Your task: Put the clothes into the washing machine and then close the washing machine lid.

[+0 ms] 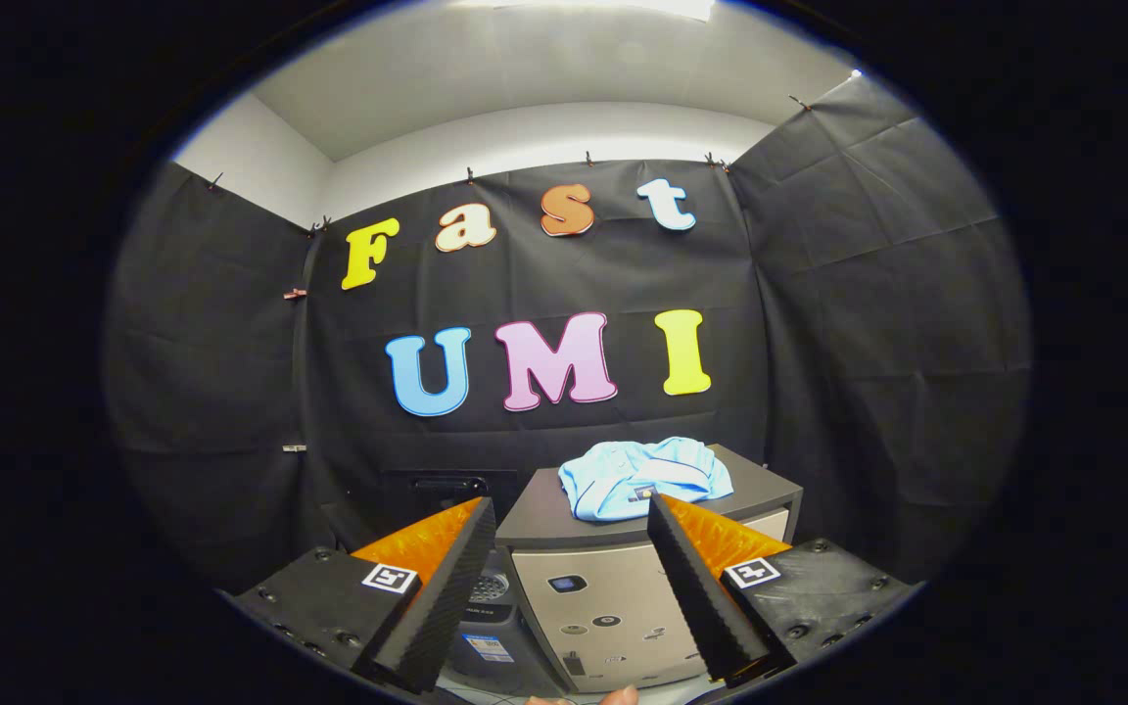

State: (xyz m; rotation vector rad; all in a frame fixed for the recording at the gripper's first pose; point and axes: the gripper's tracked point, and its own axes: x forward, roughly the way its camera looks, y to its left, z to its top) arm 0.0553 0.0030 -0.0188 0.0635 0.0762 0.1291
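Black cloth booth wall behind; a light blue shirt (644,477) sits bunched on the cabinet (613,578) top, just beyond the claw (572,511), fingers spread, holding nothing.

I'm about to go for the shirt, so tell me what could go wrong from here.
1. The light blue shirt lies crumpled on the grey cabinet, beyond the open gripper; the jaws may pinch just one fold, leaving the rest trailing.
2. Its hem hangs near the cabinet's front edge, so a glancing approach could push it off.
3. The cabinet top is hard, so a steep descent might strike it.
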